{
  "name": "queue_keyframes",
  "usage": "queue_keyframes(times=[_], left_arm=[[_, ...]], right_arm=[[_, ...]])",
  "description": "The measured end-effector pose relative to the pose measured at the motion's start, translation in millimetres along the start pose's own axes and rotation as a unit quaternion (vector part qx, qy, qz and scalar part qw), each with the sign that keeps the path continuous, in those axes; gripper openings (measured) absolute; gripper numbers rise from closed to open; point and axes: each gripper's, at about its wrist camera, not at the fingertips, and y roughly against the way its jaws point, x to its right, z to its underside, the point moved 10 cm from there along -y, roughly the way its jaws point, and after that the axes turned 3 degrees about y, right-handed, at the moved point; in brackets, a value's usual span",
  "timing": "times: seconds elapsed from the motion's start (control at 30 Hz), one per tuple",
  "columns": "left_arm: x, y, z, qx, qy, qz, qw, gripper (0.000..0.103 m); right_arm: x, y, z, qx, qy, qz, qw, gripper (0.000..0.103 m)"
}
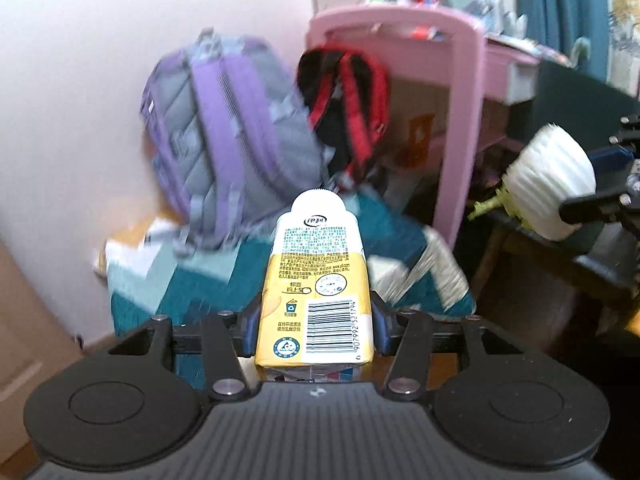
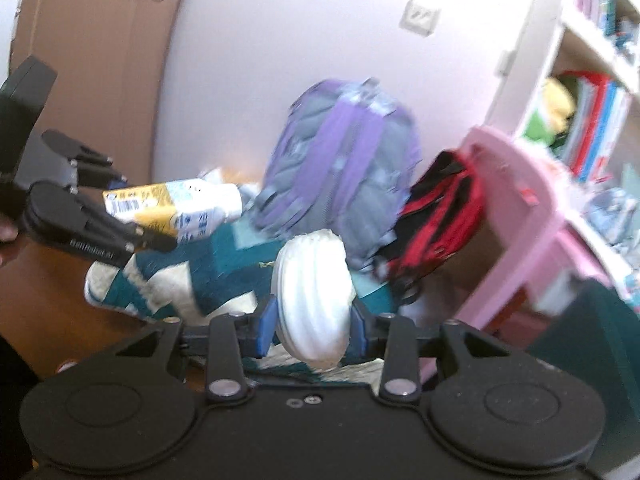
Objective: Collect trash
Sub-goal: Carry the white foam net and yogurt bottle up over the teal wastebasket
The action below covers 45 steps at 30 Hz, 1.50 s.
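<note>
1. Bedroom bkgd: pale wall, purple backpack (image 1: 224,136) far centre, pink chair (image 1: 460,92) far right, teal quilt (image 1: 192,288) below.
2. Yellow-white drink carton (image 1: 316,284): near centre, off the quilt, clamped at its lower sides by left gripper (image 1: 316,328), pads tight on both faces. Prob. empty, so light; thin walls dent w/ excess squeeze; hold low, near stiff base.
3. White pleated paper cups (image 2: 314,300): pinched across the stack by right gripper (image 2: 314,326), narrowly closed. Very light, soft, crush-prone; grip mid-stack.
4. Both items airborne; no bin visible.
</note>
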Motion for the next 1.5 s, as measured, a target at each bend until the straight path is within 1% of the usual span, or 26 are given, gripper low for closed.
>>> queue_keyframes(times=[0.17,0.33,0.53,0.7,0.87,0.97,1.1,1.17,1.27,1.5], left_arm=[[46.0,29.4,-47.1,0.035,-0.029,0.007,0.999,0.05],[105.8,51.7,-97.6,0.07,-0.045,0.034,0.9959,0.05],[181.7,62.1,-157.1,0.105,-0.064,0.077,0.9894,0.05],[244.6,60.0,-197.3,0.117,-0.088,0.108,0.9833,0.05],[301.4,44.8,-218.3,0.105,-0.099,0.14,0.9796,0.05],[327.7,24.0,-227.9,0.086,-0.084,0.163,0.9793,0.05],[353.9,-6.7,-244.0,0.062,-0.063,0.172,0.9811,0.05],[366.5,-20.9,-251.7,0.058,-0.063,0.171,0.9815,0.051],[383.3,-38.5,-259.9,0.048,-0.064,0.172,0.9819,0.051],[411.6,-89.1,-260.7,0.006,-0.072,0.163,0.9839,0.051]], right_arm=[[50.6,40.8,-9.2,0.02,-0.025,0.034,0.999,0.035],[104.1,73.8,-4.7,0.025,-0.058,0.075,0.995,0.035],[181.8,104.7,2.1,0.024,-0.095,0.13,0.987,0.035],[237.8,123.0,21.8,0.009,-0.112,0.169,0.979,0.036],[286.3,119.2,52.0,-0.024,-0.132,0.185,0.973,0.036],[310.3,108.1,73.6,-0.052,-0.139,0.194,0.97,0.036],[328.8,93.7,89.6,-0.075,-0.131,0.195,0.969,0.036],[332.9,84.7,96.4,-0.09,-0.113,0.192,0.971,0.036],[336.8,69.9,105.8,-0.113,-0.106,0.179,0.972,0.036],[332.5,43.0,123.7,-0.158,-0.082,0.148,0.973,0.036]])
